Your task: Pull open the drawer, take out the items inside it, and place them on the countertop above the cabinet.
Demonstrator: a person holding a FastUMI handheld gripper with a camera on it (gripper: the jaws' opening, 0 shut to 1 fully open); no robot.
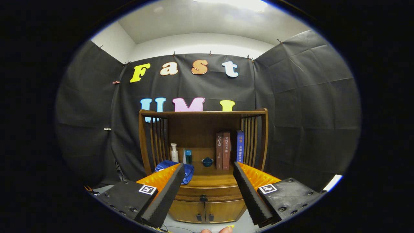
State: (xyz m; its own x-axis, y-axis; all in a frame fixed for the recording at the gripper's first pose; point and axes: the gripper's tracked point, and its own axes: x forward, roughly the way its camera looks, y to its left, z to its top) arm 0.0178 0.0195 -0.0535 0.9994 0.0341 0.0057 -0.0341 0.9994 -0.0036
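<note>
Two black-padded fingers of tool [207, 194] spread wide, empty, short of closed wooden drawer [207, 193]; blue cloth [187, 171] above drawer on bench [210, 180].

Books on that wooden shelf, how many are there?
3 books stand upright together on the countertop, right of the small blue bowl: two brown, one blue. None seem hidden.

Overhead glare; dim booth; fisheye-bent edges.

Wooden drawer [205, 193] apparently shut, beneath bare countertop [210, 180].
</note>
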